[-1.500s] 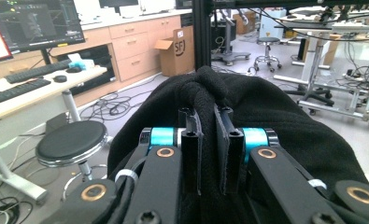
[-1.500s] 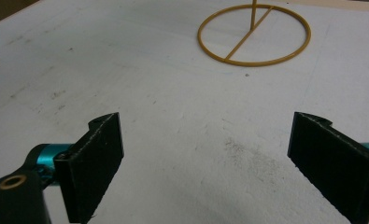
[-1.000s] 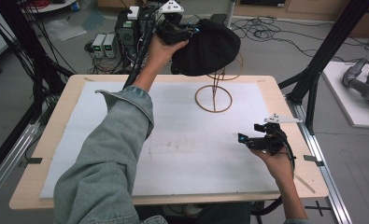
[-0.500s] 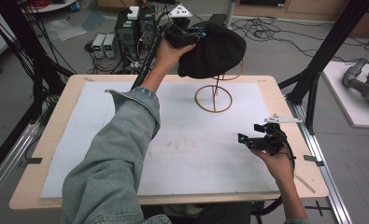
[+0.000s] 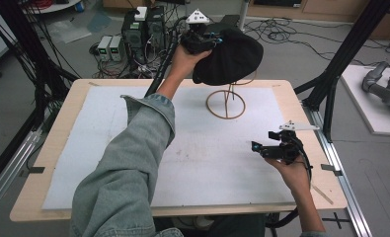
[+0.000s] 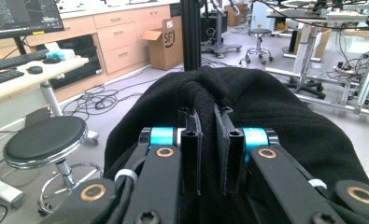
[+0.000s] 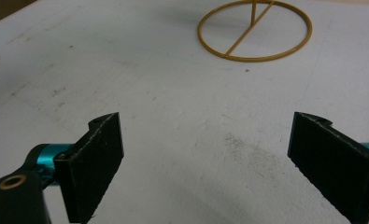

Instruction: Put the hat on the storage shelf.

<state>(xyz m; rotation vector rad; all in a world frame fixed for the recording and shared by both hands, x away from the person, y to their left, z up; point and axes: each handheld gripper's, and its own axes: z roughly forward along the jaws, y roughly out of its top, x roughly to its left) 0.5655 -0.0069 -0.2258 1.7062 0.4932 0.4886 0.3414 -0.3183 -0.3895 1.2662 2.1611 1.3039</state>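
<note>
The left tongs [image 5: 216, 40] are clenched on a fold of a black knit hat [image 5: 232, 59], gripping it by a pinch of fabric at one edge, as the left gripper view confirms with cloth bunched between the two pads [image 6: 191, 154]. The hat hangs in the air over the far edge of the counter [image 5: 54, 207], draped at or just above the top of a wooden wire-frame hat stand [image 5: 225, 102]; whether it already bears on the stand's upper ring cannot be told, since the fabric covers that part. The right tongs [image 5: 265, 145] are released, jaws standing wide with nothing between them, held low over the white mat [image 5: 108, 148] near the right edge and well apart from the stand. Risks noted: the hold is a narrow pinch on soft knit, so the cloth may slip out under its own weight. The hat conceals the stand's top, so the opening may miss the ring and the hat would seat lopsided or slide off. The stand looks light and nothing steadies it; a sideways drag from the hat or the left tongs could tip it. Snagging of the knit on the frame when the tongs let go is also possible.
</note>
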